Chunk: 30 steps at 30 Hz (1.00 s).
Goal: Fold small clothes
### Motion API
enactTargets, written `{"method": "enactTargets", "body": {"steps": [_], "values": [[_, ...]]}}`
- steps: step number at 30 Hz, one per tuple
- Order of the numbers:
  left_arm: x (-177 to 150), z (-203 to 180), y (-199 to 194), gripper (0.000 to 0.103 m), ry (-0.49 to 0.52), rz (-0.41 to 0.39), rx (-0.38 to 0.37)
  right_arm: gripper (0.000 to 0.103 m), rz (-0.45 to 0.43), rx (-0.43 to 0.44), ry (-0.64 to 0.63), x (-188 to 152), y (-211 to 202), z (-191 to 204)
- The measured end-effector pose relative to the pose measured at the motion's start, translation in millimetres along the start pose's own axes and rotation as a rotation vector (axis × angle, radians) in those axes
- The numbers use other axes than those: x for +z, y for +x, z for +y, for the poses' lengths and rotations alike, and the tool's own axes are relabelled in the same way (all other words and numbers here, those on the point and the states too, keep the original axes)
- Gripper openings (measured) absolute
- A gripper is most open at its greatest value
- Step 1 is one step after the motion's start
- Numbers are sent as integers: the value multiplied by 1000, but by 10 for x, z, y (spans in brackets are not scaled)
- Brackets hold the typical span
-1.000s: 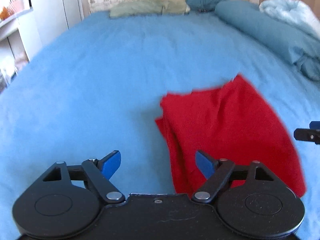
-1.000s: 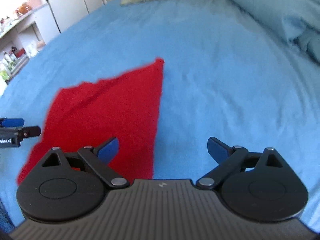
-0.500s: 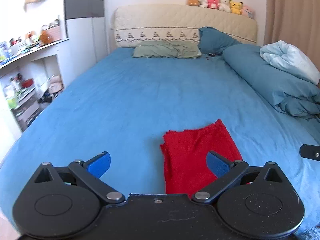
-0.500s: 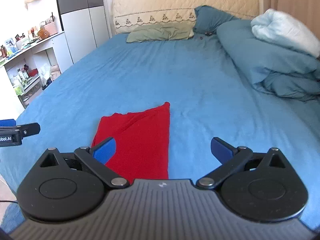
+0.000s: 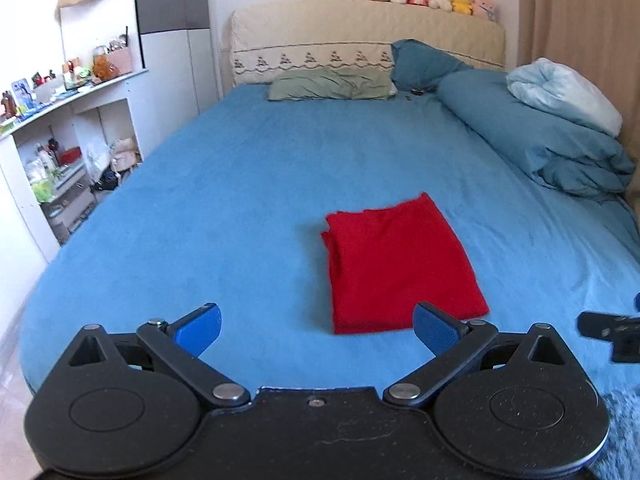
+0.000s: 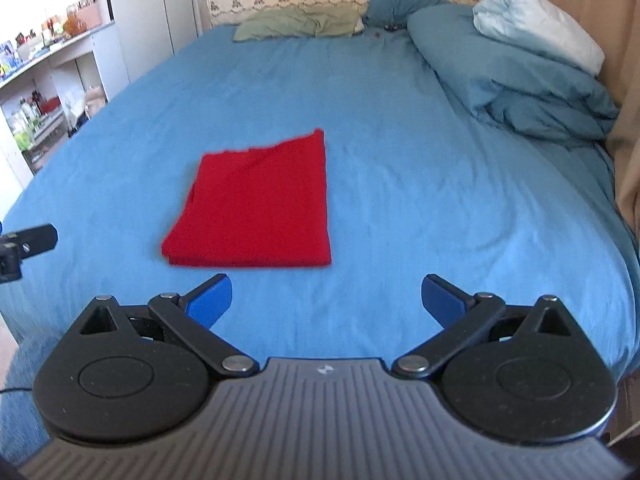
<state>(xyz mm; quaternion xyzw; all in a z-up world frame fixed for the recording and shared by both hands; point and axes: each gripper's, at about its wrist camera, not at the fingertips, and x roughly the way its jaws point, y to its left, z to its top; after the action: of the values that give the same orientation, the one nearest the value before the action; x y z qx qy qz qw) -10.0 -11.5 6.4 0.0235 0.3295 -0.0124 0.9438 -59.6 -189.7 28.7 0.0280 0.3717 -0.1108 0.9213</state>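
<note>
A folded red garment [image 5: 396,268] lies flat on the blue bed [image 5: 240,200]. The left tongs [image 5: 316,326] and right tongs [image 6: 326,294] both gape wide, empty, near its front edge.

A bed [image 5: 248,184] with a blue sheet carries everything. A folded red cloth [image 5: 396,272] lies flat near its foot (layered edges show at nine o'clock). At twelve o'clock rests a green pillow [image 5: 332,89], with a teal pillow [image 5: 420,65] beside it; a rolled teal duvet [image 5: 536,136] runs along three o'clock.
</note>
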Motion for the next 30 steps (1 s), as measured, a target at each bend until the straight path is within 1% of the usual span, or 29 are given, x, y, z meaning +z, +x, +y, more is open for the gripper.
{"method": "enactTargets", "body": {"steps": [2, 4, 7, 10, 14, 30], "values": [[-92, -19, 14, 103, 21, 6, 0, 103, 26, -2, 4, -110, 48, 16], [-160, -32, 28, 103, 40, 17, 18, 103, 47, -1, 11, -188, 73, 15], [-202, -31, 41, 103, 38, 21, 13, 103, 58, -1, 10, -239, 93, 4], [-192, -40, 41, 103, 29, 18, 3, 103, 60, -2, 13, -240, 100, -8], [-185, -64, 22, 103, 46, 4, 7, 103, 58, -1, 10, -223, 99, -20], [-186, -23, 4, 103, 46, 2, -2, 103, 57, -1, 11, -206, 93, -6]]}}
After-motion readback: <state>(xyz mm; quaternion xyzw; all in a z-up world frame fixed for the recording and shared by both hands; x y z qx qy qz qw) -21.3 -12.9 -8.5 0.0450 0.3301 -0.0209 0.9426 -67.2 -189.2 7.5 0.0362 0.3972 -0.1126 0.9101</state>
